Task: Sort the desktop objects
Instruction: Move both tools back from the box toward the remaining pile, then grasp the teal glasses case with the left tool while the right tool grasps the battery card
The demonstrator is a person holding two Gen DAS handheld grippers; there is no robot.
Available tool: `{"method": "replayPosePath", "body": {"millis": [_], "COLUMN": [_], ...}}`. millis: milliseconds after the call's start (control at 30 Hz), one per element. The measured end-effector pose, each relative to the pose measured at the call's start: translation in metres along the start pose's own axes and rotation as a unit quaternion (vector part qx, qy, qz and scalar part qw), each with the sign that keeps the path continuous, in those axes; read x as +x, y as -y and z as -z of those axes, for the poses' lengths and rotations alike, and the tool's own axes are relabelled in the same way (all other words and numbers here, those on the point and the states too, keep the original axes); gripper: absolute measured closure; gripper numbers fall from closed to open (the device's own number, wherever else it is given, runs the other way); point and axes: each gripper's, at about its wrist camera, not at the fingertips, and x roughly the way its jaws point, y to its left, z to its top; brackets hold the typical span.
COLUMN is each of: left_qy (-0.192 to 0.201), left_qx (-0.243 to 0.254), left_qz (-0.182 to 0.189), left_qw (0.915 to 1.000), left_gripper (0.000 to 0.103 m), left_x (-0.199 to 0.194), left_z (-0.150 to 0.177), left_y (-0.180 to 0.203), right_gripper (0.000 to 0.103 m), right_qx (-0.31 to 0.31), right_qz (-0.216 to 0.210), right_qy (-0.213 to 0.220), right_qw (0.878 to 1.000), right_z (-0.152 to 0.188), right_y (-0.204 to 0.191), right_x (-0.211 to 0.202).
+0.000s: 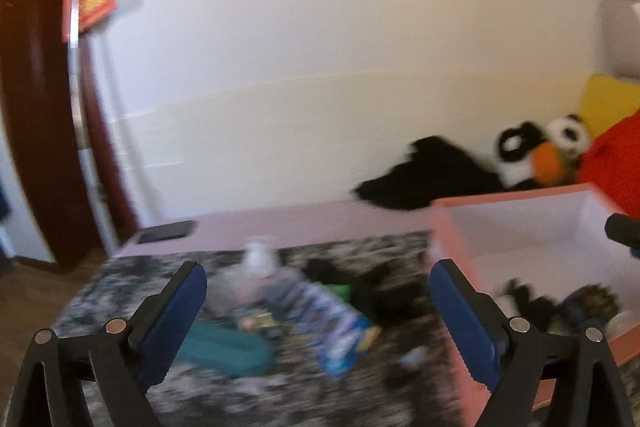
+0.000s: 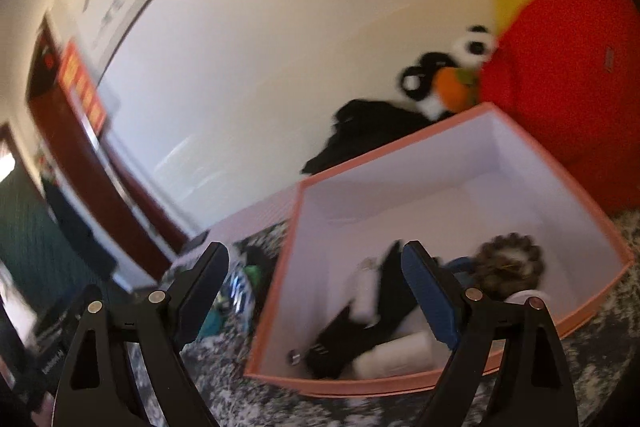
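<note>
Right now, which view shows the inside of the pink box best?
The right wrist view: the pink box fills it, with the things inside visible. The left wrist view shows only part of it, cut off at the right.

Left tongs (image 1: 318, 297): mine — two black angular arms, each ending in a finger faced with a deep-blue pad.
Left pads (image 1: 176, 323): blue, finely ribbed, with a sawtooth edge on the right-hand one.
Left rivets (image 1: 115, 325): round silver pins, two on each arm, set at the pivots.
Left frame: matte black struts forming triangular cut-outs below the pins.
Right tongs (image 2: 316, 287): the same build — black arms, blue-faced fingers.
Right rivets (image 2: 473, 294): silver discs, two per side.
Right frame: black plastic with slotted triangular openings; a small recess sits on the left arm under the inner pin.
</note>
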Motion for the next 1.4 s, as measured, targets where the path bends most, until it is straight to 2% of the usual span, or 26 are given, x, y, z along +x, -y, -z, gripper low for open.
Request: {"method": "replayPosePath", "body": {"millis": [200,333,467,600,800,967,1033,1067,1200,1233,1300,1400], "left_qy": [-0.036,-0.077,-0.12,-0.149,-0.206,-0.233,-0.245,-0.253,-0.286,-0.28,-0.266,-0.253], "left_qx": [-0.024,-0.057,-0.1,-0.143,-0.225,-0.26,-0.284,-0.3,-0.385,-0.388,-0.383,-0.39], "left_qz": [-0.048,-0.073,-0.074,-0.063,-0.007,0.012,0.018,0.019,0.037,0.032,0.032,0.03], "left_qw": [0.9979,0.9928,0.985,0.9764,0.9522,0.9371,0.9268,0.9198,0.8768,0.8773,0.8838,0.8851], "left_gripper": [0.008,0.008,0.008,0.008,0.008,0.008,0.008,0.008,0.007,0.005,0.003,0.002], "left_x": [-0.002,0.009,0.029,0.056,0.121,0.174,0.195,0.205,0.241,0.244,0.252,0.268], "left_z": [0.023,0.047,0.073,0.097,0.121,0.127,0.132,0.137,0.164,0.165,0.158,0.154], "left_y": [-0.073,-0.122,-0.161,-0.185,-0.197,-0.184,-0.182,-0.182,-0.183,-0.181,-0.174,-0.169], "right_gripper": [0.012,0.012,0.012,0.012,0.012,0.012,0.012,0.012,0.012,0.012,0.012,0.012], "right_qx": [-0.088,-0.134,-0.157,-0.139,-0.131,-0.128,-0.124,-0.124,-0.136,-0.139,-0.145,-0.14], "right_qz": [-0.024,-0.038,-0.035,-0.022,0.009,0.018,0.014,0.011,0.007,0.007,0.008,0.011], "right_qy": [-0.022,-0.051,-0.088,-0.134,-0.185,-0.202,-0.209,-0.214,-0.229,-0.231,-0.235,-0.241], "right_qw": [0.996,0.989,0.983,0.981,0.974,0.971,0.97,0.969,0.964,0.963,0.961,0.96], "right_z": [0.032,0.06,0.088,0.106,0.123,0.127,0.13,0.132,0.139,0.14,0.141,0.14], "right_y": [-0.083,-0.129,-0.157,-0.156,-0.14,-0.129,-0.128,-0.127,-0.128,-0.128,-0.125,-0.119], "right_x": [0.029,0.053,0.084,0.119,0.169,0.198,0.207,0.212,0.229,0.233,0.238,0.248]}}
